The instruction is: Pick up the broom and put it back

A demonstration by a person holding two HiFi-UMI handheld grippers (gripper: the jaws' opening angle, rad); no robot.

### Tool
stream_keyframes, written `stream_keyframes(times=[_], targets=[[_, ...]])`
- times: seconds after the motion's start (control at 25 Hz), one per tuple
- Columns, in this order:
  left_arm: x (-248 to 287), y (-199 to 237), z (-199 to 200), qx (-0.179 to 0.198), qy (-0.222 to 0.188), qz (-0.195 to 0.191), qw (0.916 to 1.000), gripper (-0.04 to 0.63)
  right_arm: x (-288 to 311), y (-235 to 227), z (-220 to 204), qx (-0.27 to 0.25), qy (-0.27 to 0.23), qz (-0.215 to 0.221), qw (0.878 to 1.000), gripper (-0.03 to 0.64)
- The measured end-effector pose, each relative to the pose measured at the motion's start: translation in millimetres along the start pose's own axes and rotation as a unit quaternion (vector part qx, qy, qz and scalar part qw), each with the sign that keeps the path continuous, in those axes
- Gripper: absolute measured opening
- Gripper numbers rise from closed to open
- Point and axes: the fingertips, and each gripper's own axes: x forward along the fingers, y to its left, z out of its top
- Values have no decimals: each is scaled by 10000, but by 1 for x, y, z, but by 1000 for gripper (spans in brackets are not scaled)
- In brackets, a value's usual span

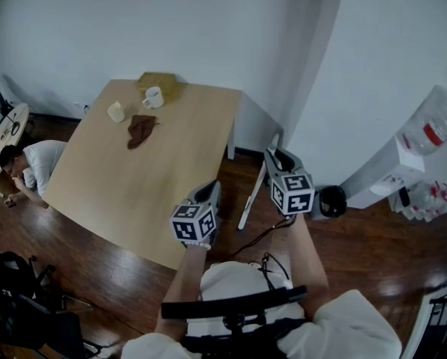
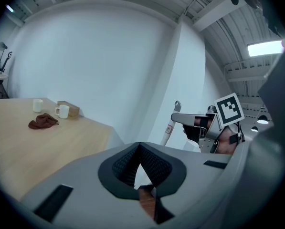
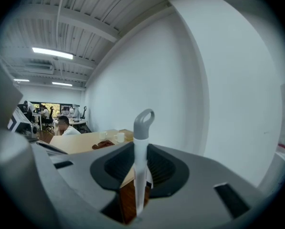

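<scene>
1. While the right gripper (image 3: 141, 149) sat lower centre in its own view, its jaws were clamped on the white broom handle (image 3: 140, 171), w/ the grey loop end sticking up past the pads.
2. Head view: the broom handle ran from the right gripper, centre-right of frame, slanting down-left toward the dark wood floor (image 1: 358, 253), just beside the table's right edge.
3. Left gripper (image 2: 138, 149), lower centre of its view: jaws together, nothing btwn them. In head view it hung over the table's near corner, left of the right gripper & apart from the handle.
4. Light wooden table (image 1: 156, 185) filled centre-left. Toward its far end, upper centre: white mug (image 1: 153, 96), pale cup (image 1: 116, 111), crumpled brown cloth (image 1: 141, 130).
5. White water dispenser (image 1: 388, 174) at the right edge; seated person (image 1: 32, 167) at the left edge.
</scene>
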Motion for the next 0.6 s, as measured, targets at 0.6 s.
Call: stream_keyframes(times=[0.6], targets=[[5,5,-42,-186,427,75,9989,-11,67,-21,-79,-96,671,209,9975,114]])
